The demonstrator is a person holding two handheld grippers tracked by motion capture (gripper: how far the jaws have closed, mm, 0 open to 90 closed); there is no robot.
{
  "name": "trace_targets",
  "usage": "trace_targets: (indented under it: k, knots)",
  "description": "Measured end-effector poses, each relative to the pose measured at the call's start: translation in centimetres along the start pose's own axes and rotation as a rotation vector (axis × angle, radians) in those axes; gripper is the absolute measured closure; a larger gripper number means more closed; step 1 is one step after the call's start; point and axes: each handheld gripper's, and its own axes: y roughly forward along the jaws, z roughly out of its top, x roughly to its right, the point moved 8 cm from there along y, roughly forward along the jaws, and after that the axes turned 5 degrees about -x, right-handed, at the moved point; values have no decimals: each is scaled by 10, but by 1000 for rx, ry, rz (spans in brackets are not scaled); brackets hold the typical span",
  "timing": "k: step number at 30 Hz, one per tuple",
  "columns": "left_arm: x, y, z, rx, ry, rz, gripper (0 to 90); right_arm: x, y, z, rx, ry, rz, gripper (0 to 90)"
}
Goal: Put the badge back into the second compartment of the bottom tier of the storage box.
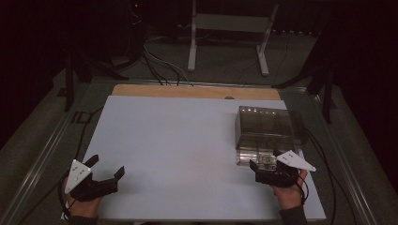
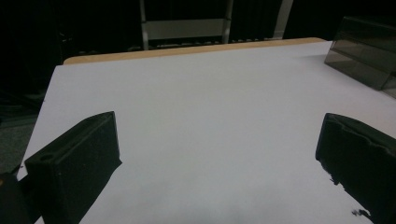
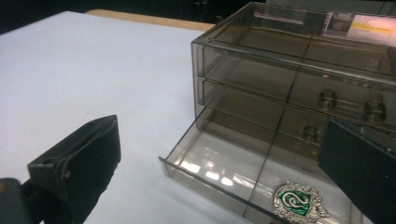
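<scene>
Over at the near left corner of the white bench (image 1: 187, 140), the left gripper (image 1: 107, 166) rests low with its fingers (image 2: 79, 163) spread wide over bare surface, nothing between them. Across to the right stands a smoky clear drawer box (image 1: 267, 129), its bottom drawer (image 3: 219, 172) pulled out toward the person. A silver-and-green crest badge (image 3: 299, 201) lies inside that drawer (right-hand compartment, near the front wall). The right gripper (image 1: 263, 164) hangs just at the drawer's front, fingers (image 3: 74, 168) apart and holding nothing.
</scene>
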Motion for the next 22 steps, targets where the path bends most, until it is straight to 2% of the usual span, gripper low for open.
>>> trace_targets:
  k: [4,10,22]
  knots:
    - [0,1,0,0,-1,-7,5,-2,-1,-3,20,4,15,2]
    - [-1,3,-2,-1,-8,-14,5,0,-4,-4,53,-3,12,2]
    - [5,9,-5,-17,3,-28,5,4,-5,-7,64,4,16,2]
